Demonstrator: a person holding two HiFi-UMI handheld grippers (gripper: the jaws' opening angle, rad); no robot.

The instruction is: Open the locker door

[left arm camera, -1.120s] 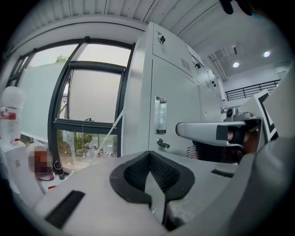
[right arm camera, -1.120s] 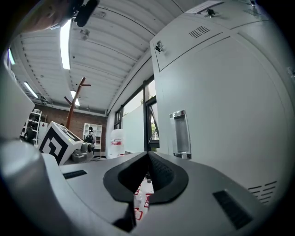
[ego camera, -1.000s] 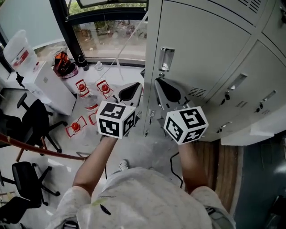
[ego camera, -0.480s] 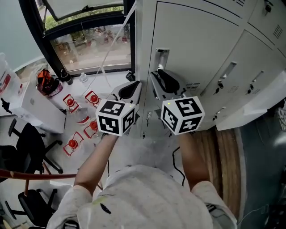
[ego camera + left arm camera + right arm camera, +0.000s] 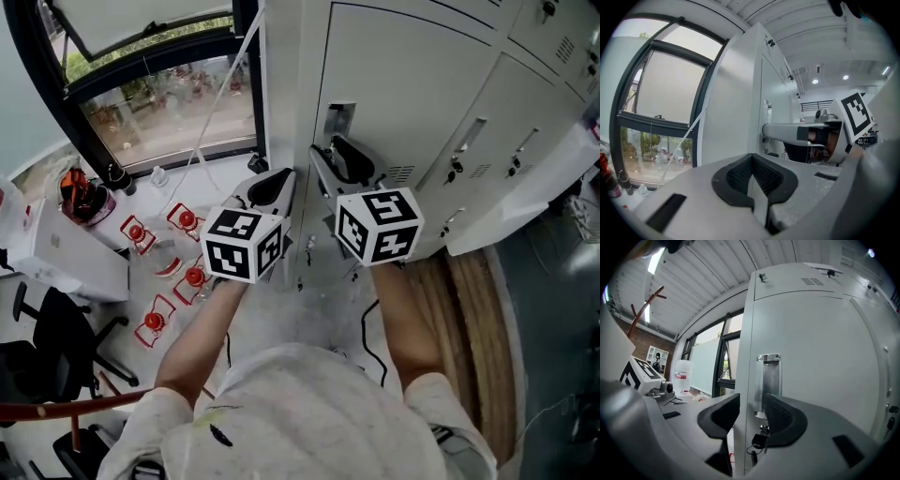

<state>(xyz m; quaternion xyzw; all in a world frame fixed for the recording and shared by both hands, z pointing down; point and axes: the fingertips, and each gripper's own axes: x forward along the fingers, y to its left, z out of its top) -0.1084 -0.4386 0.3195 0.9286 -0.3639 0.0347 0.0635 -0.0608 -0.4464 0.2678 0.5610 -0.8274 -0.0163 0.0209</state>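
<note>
The grey locker door (image 5: 412, 84) has a shiny recessed handle (image 5: 339, 120) near its left edge, with a key (image 5: 758, 442) hanging below it. My right gripper (image 5: 337, 161) is held just under the handle, and its jaws are opening. In the right gripper view the right gripper (image 5: 751, 404) shows a clear gap with nothing pressed between the pads. The door's left edge and the handle (image 5: 768, 378) lie beyond that gap. My left gripper (image 5: 272, 190) hovers beside the locker's left side, and the left gripper (image 5: 753, 164) is shut on nothing.
More locker doors (image 5: 506, 141) run off to the right. A window (image 5: 159, 103) fills the far left. Several red-capped bottles (image 5: 192, 277), a white box (image 5: 56, 258) and an office chair (image 5: 56, 347) stand on the floor at left. A cable (image 5: 370, 328) lies by my feet.
My right gripper has risen closer to the handle and its jaws have spread apart. The left gripper keeps its place beside it. The head view has swung slightly.
</note>
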